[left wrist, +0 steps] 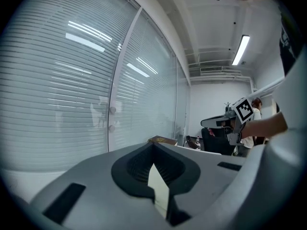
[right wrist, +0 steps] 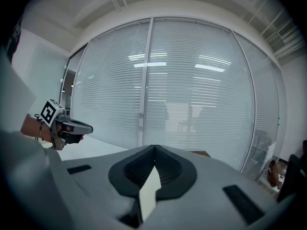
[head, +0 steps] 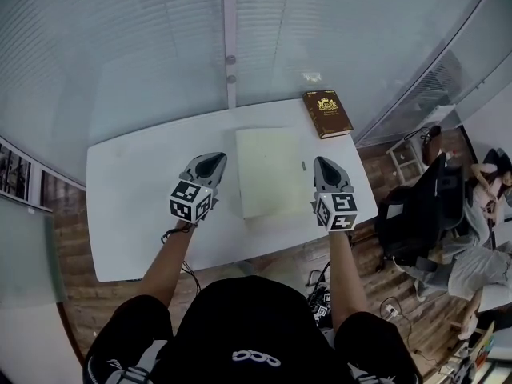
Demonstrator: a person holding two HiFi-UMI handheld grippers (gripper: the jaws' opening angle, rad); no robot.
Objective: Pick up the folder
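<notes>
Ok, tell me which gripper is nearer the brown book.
Right. The right gripper is just on the near side of the brown book, by the right edge of the folder; the left gripper is off its left edge, with the whole folder between.

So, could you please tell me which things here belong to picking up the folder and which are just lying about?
Part of the job:
- folder, mid-table
- left hand-held gripper and right hand-held gripper, both shut, one either side of it
- white table beneath

Just lying about:
- brown book, at the table's far corner
- black chair, off to the right
</notes>
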